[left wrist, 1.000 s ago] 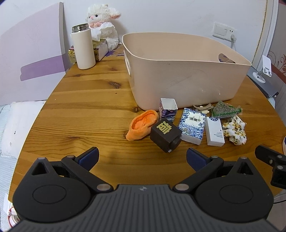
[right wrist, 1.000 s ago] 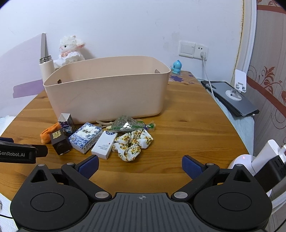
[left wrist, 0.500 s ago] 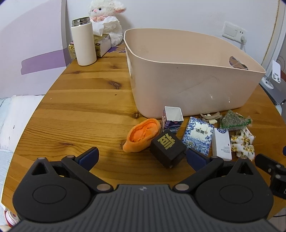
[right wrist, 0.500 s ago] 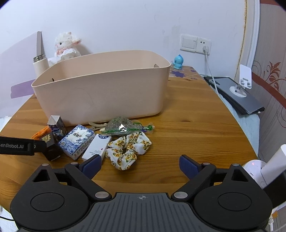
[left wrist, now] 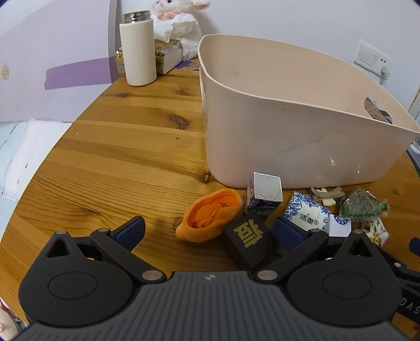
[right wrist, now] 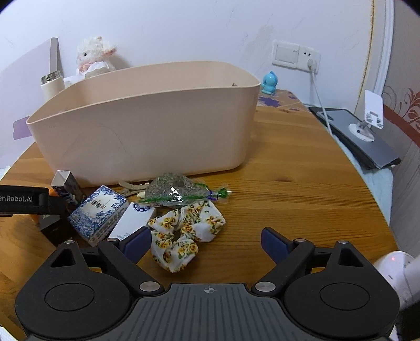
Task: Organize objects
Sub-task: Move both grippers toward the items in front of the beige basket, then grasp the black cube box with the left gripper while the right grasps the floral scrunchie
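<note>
A beige plastic bin (left wrist: 288,126) stands on the round wooden table (left wrist: 118,162). In front of it lie an orange plush piece (left wrist: 210,215), a black box with a gold character (left wrist: 246,241), a small open carton (left wrist: 265,194), a blue-white tissue pack (left wrist: 307,212), a white box (right wrist: 131,223), a green-tied bag (right wrist: 176,190) and a floral scrunchie (right wrist: 186,233). My left gripper (left wrist: 208,230) is open, with the orange piece and black box between its fingers. My right gripper (right wrist: 206,242) is open, its left finger beside the scrunchie.
A white flask (left wrist: 137,52), a plush lamb (left wrist: 178,23) and a small carton (left wrist: 168,56) stand at the table's back left. A blue figurine (right wrist: 269,84), a wall socket with cable (right wrist: 311,59), and a laptop with phone stand (right wrist: 365,131) are at the right.
Both grippers moved forward and lower toward the objects. The black box and orange piece now sit between my left fingers; the scrunchie has come close to my right gripper.
</note>
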